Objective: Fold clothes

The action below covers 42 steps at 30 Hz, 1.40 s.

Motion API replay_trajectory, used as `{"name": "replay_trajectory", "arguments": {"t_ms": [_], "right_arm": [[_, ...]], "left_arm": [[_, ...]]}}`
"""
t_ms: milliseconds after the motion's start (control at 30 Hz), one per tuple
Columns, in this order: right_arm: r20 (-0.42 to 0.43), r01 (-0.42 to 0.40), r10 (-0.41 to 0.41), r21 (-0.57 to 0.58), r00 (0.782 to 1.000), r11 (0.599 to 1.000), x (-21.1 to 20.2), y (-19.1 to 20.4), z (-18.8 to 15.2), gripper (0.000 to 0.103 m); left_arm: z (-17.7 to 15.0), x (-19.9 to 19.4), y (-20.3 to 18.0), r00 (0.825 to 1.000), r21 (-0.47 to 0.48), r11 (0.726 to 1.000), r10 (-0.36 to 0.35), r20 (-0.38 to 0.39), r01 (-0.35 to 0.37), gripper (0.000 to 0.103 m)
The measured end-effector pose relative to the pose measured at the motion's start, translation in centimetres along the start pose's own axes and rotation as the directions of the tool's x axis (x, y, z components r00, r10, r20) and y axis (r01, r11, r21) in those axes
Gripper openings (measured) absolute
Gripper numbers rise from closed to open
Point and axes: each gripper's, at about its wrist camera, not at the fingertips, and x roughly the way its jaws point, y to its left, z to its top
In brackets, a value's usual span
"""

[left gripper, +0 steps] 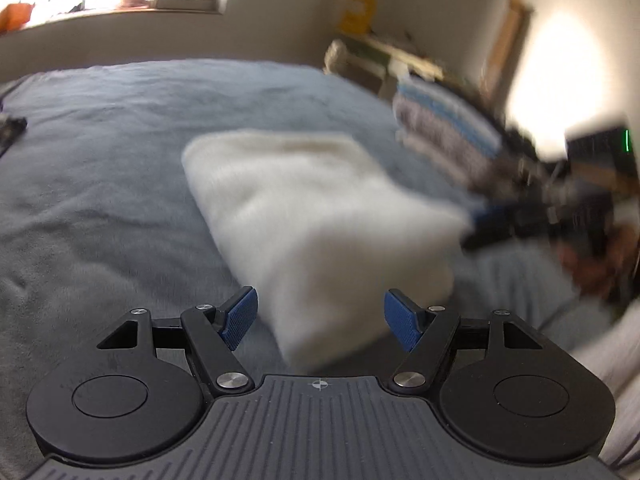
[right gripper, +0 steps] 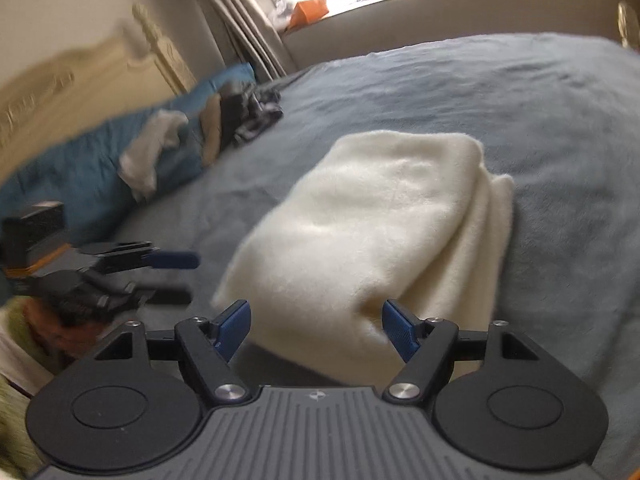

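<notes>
A cream folded garment (left gripper: pixel 312 216) lies on the grey-blue bed cover (left gripper: pixel 100 184). My left gripper (left gripper: pixel 320 320) is open, and the garment's near end sits between and just beyond its blue pads, which do not clamp it. The right wrist view shows the same folded garment (right gripper: pixel 372 232), layered edges on its right side. My right gripper (right gripper: pixel 316 330) is open too, with the near corner of the garment between its spread fingers. Each gripper shows in the other's view: the right gripper (left gripper: pixel 476 228) is blurred at the garment's right edge, and the left gripper (right gripper: pixel 188 278) is open at the left.
A stack of folded clothes (left gripper: pixel 444 136) stands at the bed's right side. Loose clothes (right gripper: pixel 248 112) and a white garment (right gripper: pixel 152 152) lie by a teal pillow (right gripper: pixel 80 168) and cream headboard (right gripper: pixel 80 76). A window sill (left gripper: pixel 120 4) runs along the far wall.
</notes>
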Motion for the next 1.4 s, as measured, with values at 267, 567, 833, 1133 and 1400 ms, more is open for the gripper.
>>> {"name": "replay_trajectory", "arguments": {"t_ms": [267, 567, 833, 1133, 1400], "right_arm": [[0.003, 0.055, -0.055, -0.021, 0.998, 0.998, 0.3, 0.2, -1.2, 0.024], [-0.076, 0.144, -0.148, -0.053, 0.986, 0.988, 1.8, -1.8, -3.6, 0.017], [-0.023, 0.157, -0.159, -0.076, 0.987, 0.985, -2.9, -0.9, -1.8, 0.031], [0.136, 0.145, -0.105, -0.331, 0.985, 0.932, 0.5, 6.0, 3.8, 0.031], [-0.033, 0.113, -0.13, -0.327, 0.991, 0.938, 9.7, 10.4, 7.4, 0.029]], "left_arm": [[-1.0, 4.2, -3.4, 0.975, 0.202, 0.957, 0.218, -0.032, -0.207, 0.066], [-1.4, 4.6, -4.1, 0.963, 0.217, 0.939, 0.268, 0.021, -0.266, 0.049], [-2.8, 4.9, -6.5, 0.944, 0.361, 0.874, 0.322, 0.072, -0.326, 0.041], [-3.0, 4.8, -6.4, 0.944, 0.34, 0.882, 0.319, 0.081, -0.327, 0.033], [-3.9, 4.6, -6.2, 0.949, 0.371, 0.874, 0.296, 0.107, -0.314, 0.025]]}}
